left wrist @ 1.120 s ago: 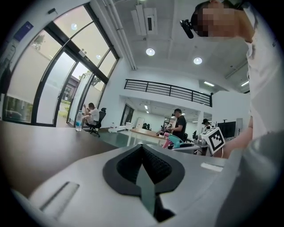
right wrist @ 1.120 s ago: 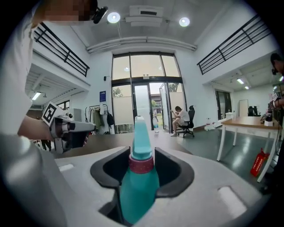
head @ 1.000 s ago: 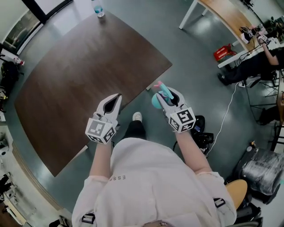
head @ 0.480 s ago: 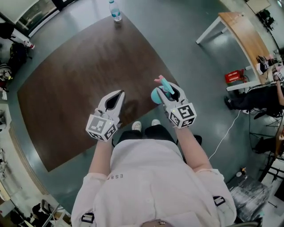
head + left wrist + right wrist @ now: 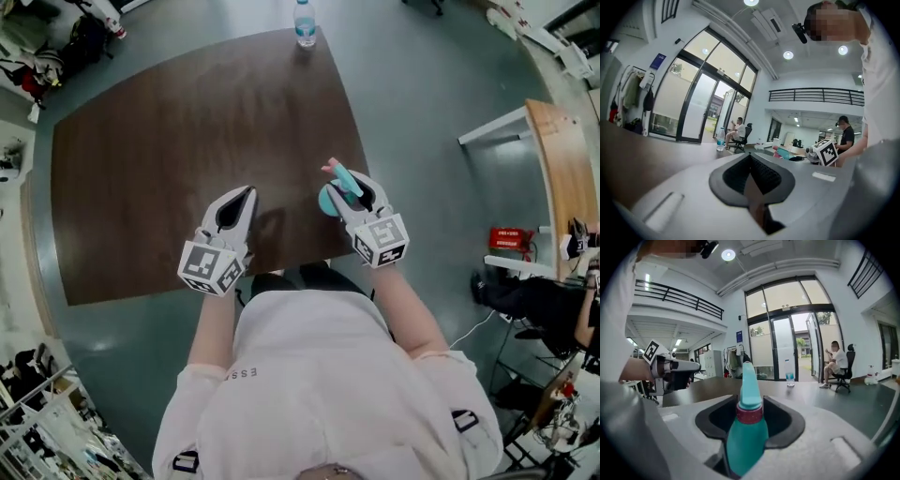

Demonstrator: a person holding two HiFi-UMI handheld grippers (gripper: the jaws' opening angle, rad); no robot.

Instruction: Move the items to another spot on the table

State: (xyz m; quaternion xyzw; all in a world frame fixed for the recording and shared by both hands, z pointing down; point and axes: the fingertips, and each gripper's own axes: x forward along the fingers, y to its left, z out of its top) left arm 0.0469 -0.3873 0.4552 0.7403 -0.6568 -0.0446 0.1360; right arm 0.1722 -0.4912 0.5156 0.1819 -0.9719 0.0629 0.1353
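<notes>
A teal squeeze bottle (image 5: 330, 199) with a pointed nozzle and a dark red collar stands between the jaws of my right gripper (image 5: 349, 181), which is shut on it. In the right gripper view the teal bottle (image 5: 746, 437) rises upright out of the right gripper (image 5: 749, 401). My left gripper (image 5: 246, 192) hovers beside it to the left, jaws together and holding nothing; the left gripper (image 5: 751, 157) shows only a thin slit between its pads. Both hang over the near edge of the dark brown table (image 5: 169, 141). A clear water bottle (image 5: 305, 23) stands at the table's far edge.
A light wooden table (image 5: 562, 159) and a red box (image 5: 511, 239) on the floor lie to the right, with a seated person (image 5: 544, 300) beyond. Bags and clutter (image 5: 56, 47) sit past the table's far left corner. Someone sits on an office chair (image 5: 836, 364) near the glass doors.
Both grippers have swung from beside the table's corner to over its near edge. The right gripper, earlier above the floor, now holds the teal bottle over the tabletop. The grip is unchanged.
</notes>
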